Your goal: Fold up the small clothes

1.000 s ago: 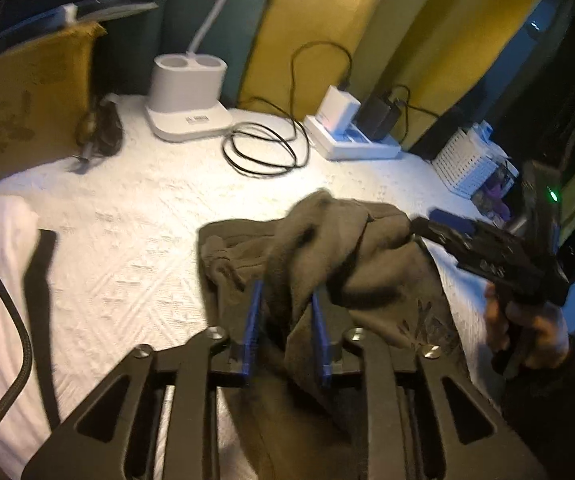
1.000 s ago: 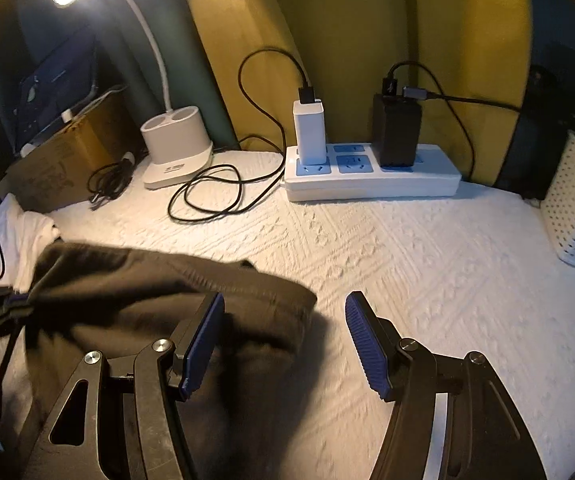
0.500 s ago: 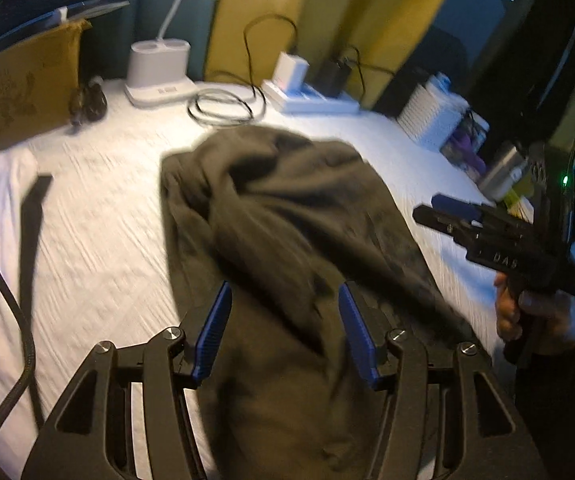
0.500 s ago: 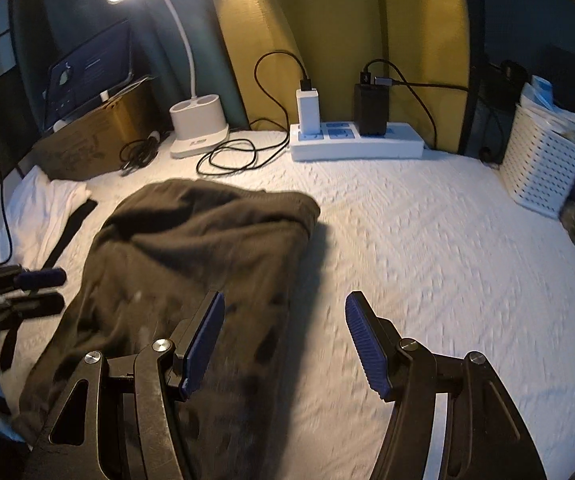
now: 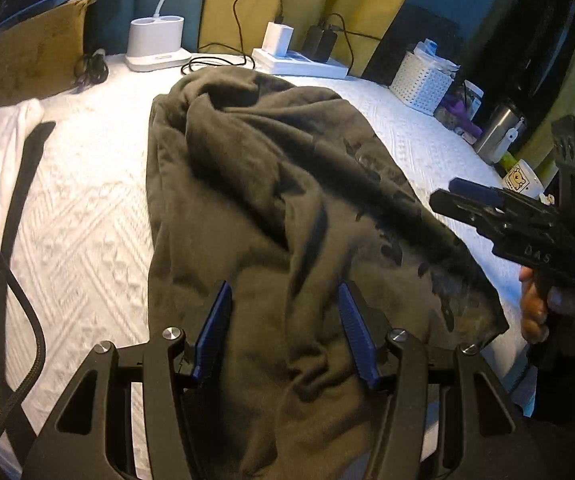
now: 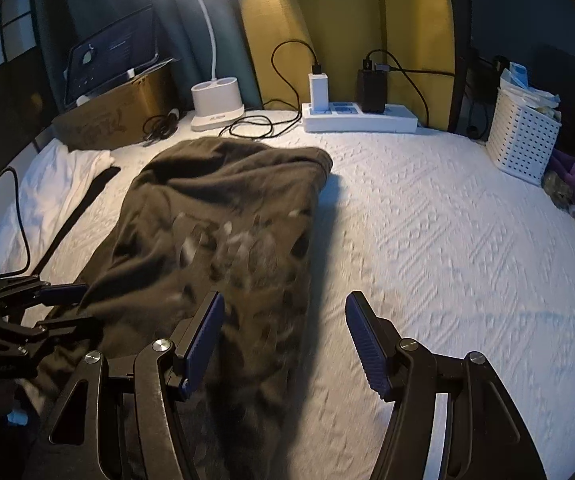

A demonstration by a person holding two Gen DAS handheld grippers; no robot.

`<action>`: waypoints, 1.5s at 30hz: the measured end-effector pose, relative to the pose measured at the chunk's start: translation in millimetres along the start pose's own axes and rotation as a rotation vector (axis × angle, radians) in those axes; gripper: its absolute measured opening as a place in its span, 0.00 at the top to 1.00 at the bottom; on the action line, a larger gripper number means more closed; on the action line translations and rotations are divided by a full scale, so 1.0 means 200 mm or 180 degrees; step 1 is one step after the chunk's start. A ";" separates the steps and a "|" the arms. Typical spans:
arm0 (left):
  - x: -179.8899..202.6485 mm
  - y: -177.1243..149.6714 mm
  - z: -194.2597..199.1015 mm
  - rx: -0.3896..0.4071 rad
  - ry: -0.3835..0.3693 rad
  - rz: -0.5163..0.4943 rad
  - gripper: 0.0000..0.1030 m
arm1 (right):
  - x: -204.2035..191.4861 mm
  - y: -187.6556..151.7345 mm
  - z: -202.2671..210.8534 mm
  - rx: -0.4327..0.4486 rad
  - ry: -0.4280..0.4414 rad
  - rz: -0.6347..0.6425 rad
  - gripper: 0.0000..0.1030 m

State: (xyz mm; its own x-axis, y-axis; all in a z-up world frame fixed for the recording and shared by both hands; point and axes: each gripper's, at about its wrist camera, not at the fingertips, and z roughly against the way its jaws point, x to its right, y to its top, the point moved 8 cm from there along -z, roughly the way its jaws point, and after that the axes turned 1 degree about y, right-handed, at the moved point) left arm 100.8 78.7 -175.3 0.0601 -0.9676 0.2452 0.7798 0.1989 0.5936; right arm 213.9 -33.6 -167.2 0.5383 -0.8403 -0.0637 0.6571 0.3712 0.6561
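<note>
Released a second ago, the olive garment (image 5: 271, 200) is now lying loose and rumpled down the white quilted bedspread (image 6: 447, 240), running from twelve toward six o'clock, its far fold bunched near the power strip (image 6: 359, 118). Left gripper (image 5: 285, 328) is hovering over the near end, its jaws having just been opening; they are standing wide, cloth beneath them but unpinched, probably letting the fold settle. Right gripper (image 6: 285, 340) is hanging wide and empty at the garment's right edge, straddling cloth and bedspread, seemingly lining up the next fold. At ten o'clock, white clothes (image 6: 55, 184) are waiting.
</note>
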 end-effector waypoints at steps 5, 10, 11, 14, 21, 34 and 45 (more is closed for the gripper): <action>0.04 -0.04 0.02 0.0107 -0.0013 -0.0163 0.53 | -0.01 -0.09 0.03 -0.0013 -0.0014 -0.0028 0.37; 0.06 -0.04 0.07 0.0228 0.0030 -0.0268 0.93 | -0.02 -0.14 0.06 -0.0008 -0.0010 -0.0048 0.37; 0.06 -0.04 0.10 0.0265 0.0007 -0.0263 0.99 | -0.02 -0.15 0.07 -0.0007 -0.0014 -0.0048 0.37; 0.07 -0.02 0.20 0.0382 -0.0040 -0.0258 0.99 | -0.03 -0.16 0.09 0.0017 -0.0037 -0.0017 0.37; 0.01 -0.08 0.30 0.0396 0.0066 -0.0167 1.00 | -0.05 -0.20 0.08 -0.0003 0.0002 0.0007 0.37; 0.03 -0.21 0.32 0.0192 -0.0289 0.0147 0.60 | -0.03 -0.40 0.12 -0.0135 0.0156 -0.0182 0.37; 0.07 -0.35 0.26 0.0048 -0.0069 -0.0183 0.94 | -0.17 -0.52 0.20 -0.0050 0.0350 -0.0199 0.83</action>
State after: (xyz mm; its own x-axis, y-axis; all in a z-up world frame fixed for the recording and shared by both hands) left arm 15.0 58.8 -173.8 0.0018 -0.9740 0.2267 0.7720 0.1454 0.6187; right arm 106.9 -60.3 -202.4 0.5501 -0.8139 -0.1869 0.6989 0.3261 0.6366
